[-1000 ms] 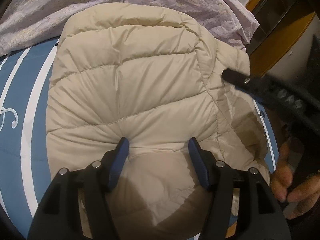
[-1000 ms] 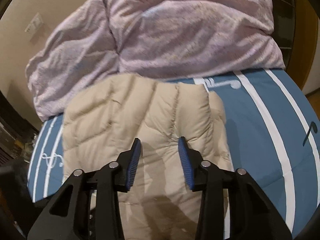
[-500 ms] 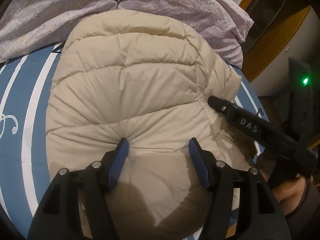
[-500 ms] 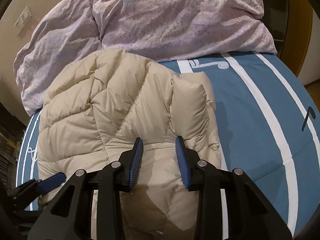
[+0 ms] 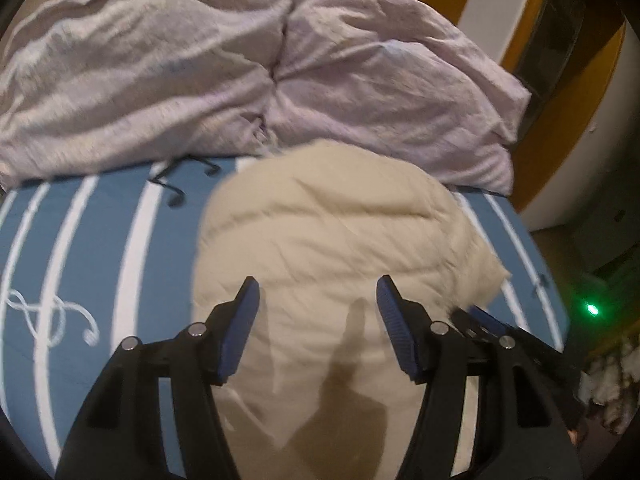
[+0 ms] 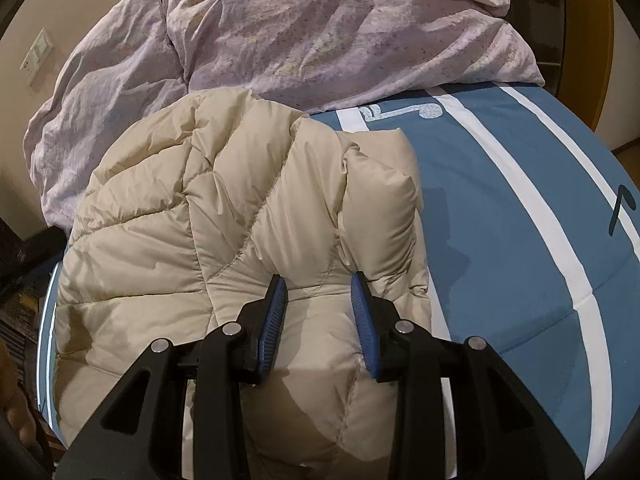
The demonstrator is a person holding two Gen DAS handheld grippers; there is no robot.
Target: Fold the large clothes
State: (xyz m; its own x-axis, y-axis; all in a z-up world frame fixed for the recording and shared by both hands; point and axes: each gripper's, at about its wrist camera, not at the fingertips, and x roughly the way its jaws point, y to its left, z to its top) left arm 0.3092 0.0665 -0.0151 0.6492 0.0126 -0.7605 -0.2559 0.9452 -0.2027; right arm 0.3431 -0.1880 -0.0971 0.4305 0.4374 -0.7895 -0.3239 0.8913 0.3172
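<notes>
A beige quilted puffer jacket (image 5: 336,240) lies folded in a bundle on the blue bed cover (image 5: 100,240). It also shows in the right wrist view (image 6: 224,216). My left gripper (image 5: 318,292) is open and empty above the jacket's near part. My right gripper (image 6: 319,286) has its jaws partly open with a bulge of the jacket between them; its pads press against the fabric. The right gripper's fingers (image 5: 492,322) show low at the right in the left wrist view.
A crumpled lilac duvet (image 6: 320,32) is piled at the far end of the bed, touching the jacket's far edge. The blue cover has white stripes (image 6: 548,216) and music notes. A wooden door frame (image 5: 568,120) and a green light (image 5: 592,310) stand beyond the bed's right side.
My left gripper has lifted and pulled back, so the jacket looks smaller and more of the duvet shows. My right gripper has moved closer onto the jacket's right side.
</notes>
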